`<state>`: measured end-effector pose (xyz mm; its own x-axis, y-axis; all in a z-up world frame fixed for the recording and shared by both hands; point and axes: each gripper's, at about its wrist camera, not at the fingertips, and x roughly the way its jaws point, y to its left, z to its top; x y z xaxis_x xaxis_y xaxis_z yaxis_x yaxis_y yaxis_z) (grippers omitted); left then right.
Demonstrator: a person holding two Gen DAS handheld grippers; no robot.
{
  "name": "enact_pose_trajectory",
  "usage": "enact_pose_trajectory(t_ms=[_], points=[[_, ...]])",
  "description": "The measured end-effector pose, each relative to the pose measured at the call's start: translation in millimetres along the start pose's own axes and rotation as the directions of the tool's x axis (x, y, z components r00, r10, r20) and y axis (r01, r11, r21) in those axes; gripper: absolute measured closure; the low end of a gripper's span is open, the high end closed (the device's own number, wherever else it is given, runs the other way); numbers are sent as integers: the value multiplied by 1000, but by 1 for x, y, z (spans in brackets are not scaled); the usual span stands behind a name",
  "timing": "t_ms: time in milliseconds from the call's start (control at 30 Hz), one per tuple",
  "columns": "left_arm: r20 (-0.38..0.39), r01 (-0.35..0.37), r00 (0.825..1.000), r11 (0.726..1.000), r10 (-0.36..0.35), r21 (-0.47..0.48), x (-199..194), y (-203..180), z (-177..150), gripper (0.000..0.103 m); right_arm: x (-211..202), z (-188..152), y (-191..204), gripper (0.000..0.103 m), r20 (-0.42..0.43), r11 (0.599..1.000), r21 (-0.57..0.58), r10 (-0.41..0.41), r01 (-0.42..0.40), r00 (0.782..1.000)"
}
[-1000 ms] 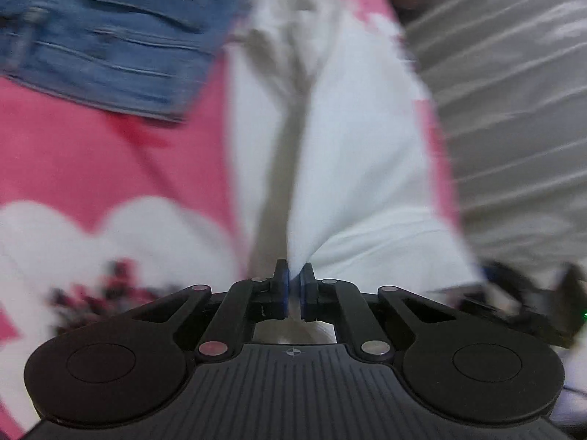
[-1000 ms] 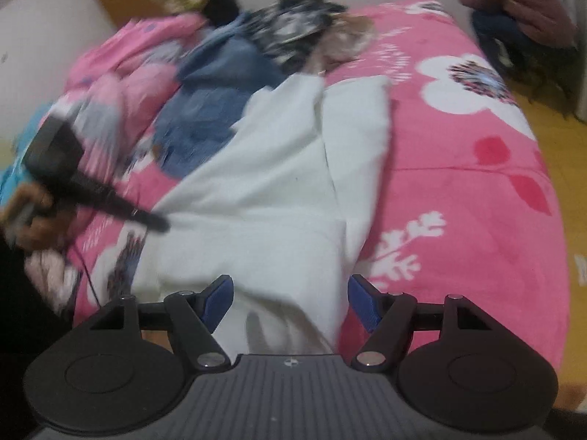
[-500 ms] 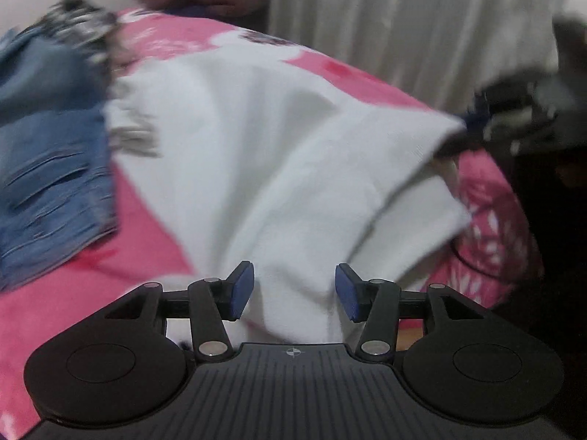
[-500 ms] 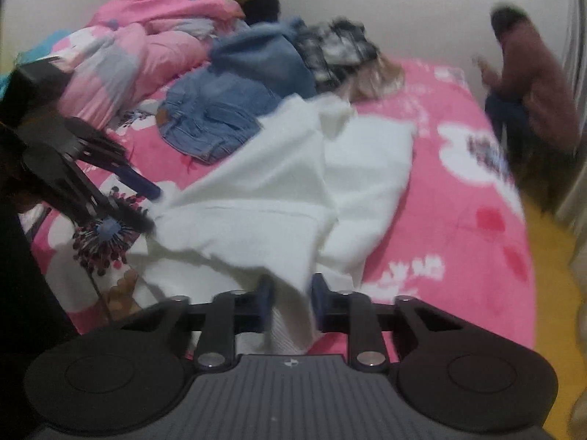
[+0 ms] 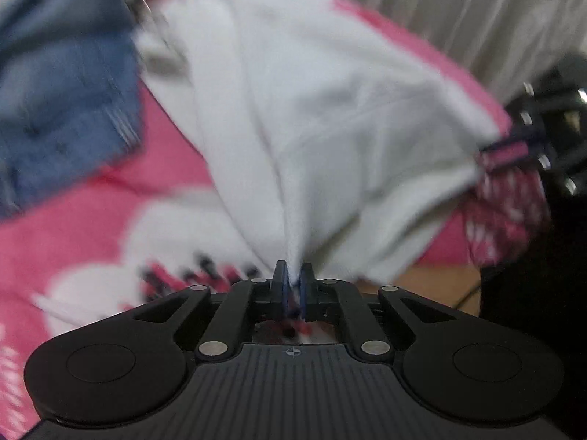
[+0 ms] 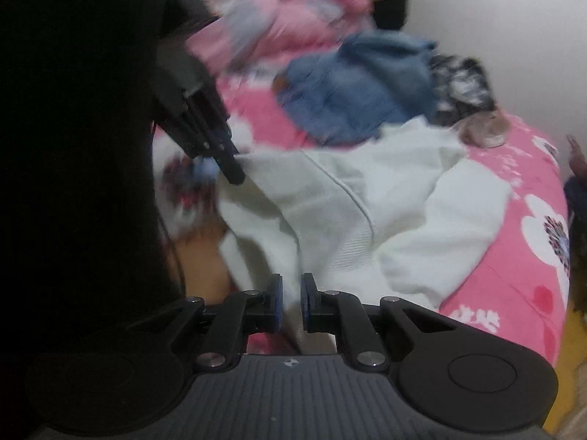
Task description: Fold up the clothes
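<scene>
A white sweatshirt (image 5: 330, 110) lies spread on the pink flowered bedspread (image 5: 73, 220). My left gripper (image 5: 292, 269) has its jaws closing, and its blue pads pinch a bunched edge of the white fabric. In the right wrist view the same sweatshirt (image 6: 367, 190) stretches away, and my right gripper (image 6: 291, 280) is shut on its near hem. The left gripper (image 6: 231, 168) also shows there, at the garment's left corner. The right gripper (image 5: 506, 150) shows at the garment's right corner in the left wrist view.
Blue denim clothes (image 6: 352, 99) and a dark patterned garment (image 6: 462, 88) lie at the far side of the bed. A pink quilt (image 6: 293, 11) is heaped behind them. A pale curtain (image 5: 458, 7) hangs beyond the bed. A person (image 6: 576, 168) is at the right edge.
The left jaws opened, then closed again on the white fabric. The right jaws went from wide open to shut on the hem. Both views have rolled and shifted.
</scene>
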<state>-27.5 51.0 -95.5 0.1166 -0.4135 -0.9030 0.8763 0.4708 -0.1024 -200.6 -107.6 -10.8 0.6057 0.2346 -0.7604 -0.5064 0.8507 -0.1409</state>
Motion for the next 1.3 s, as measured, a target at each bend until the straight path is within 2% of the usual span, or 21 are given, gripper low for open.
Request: enact_pose_trajectory(t_ms=[100,133,200,233,267,300,367,433,467,500,533,600,700,800,867,900,1000,1100,1167,1233,1300], points=[[-2,-10,1000,1000,10,29,-5,-5,-4,92,11,-10,-7,91,-80,1000,-3,-21,21,997],[21,-21,1000,999,20,46,-10,-6,-5,86,10,-13,-10,91,-92,999,6,-36,36,995],[69,-41,997,997,36,73,-17,-8,-8,58,0,-16,-13,91,-92,997,22,-76,79,993],[93,-51,995,995,43,86,-21,-9,-9,58,-7,-15,-13,88,-66,994,35,-97,99,993],[97,-60,994,993,50,106,-18,-11,-9,58,-12,-13,-11,76,-44,995,46,-89,91,995],[93,-68,994,989,56,130,-12,-13,-10,58,-12,-11,-9,54,-28,997,42,-69,70,997],[85,-84,994,980,70,178,0,-19,-10,58,-4,-6,1,36,-11,999,-15,-52,52,999],[106,-93,992,979,74,183,8,-22,-8,72,10,-2,10,36,-18,995,-80,-69,68,997],[118,-96,990,983,78,158,10,-20,-6,98,16,-1,11,36,-21,992,-93,-91,89,996],[130,-97,988,987,80,128,7,-18,-4,103,22,0,9,40,-23,989,-85,-121,119,992],[150,-77,987,991,60,112,0,-17,-1,103,26,1,7,45,-25,986,-71,-153,151,988],[207,-43,978,992,18,117,-20,-18,1,103,33,2,2,76,-26,976,-45,-215,213,976],[207,6,978,994,-29,113,-36,-18,7,103,21,0,-3,91,13,957,17,-288,288,957],[145,63,986,987,-85,150,-19,-22,5,103,4,-6,-10,95,12,937,117,-333,329,943],[56,79,994,973,-93,215,9,-27,0,102,5,-17,-14,98,-53,936,125,-325,329,944],[60,82,993,973,-98,218,15,-27,-2,101,7,-24,-18,103,-94,933,129,-327,337,940],[54,128,989,982,-137,141,11,-16,2,93,12,-41,-32,101,-198,916,143,-344,374,918],[111,244,963,969,-247,39,-10,0,7,85,-2,-46,-40,101,-209,902,148,-373,406,904],[107,273,956,961,-275,34,-21,2,11,75,-18,-41,-39,100,-171,911,172,-346,374,922],[82,245,965,966,-251,79,-27,0,16,75,-28,-33,-35,98,-98,940,190,-268,282,958],[112,262,956,962,-270,81,-35,6,22,75,-29,-17,-29,90,-44,959,150,-238,242,970]])
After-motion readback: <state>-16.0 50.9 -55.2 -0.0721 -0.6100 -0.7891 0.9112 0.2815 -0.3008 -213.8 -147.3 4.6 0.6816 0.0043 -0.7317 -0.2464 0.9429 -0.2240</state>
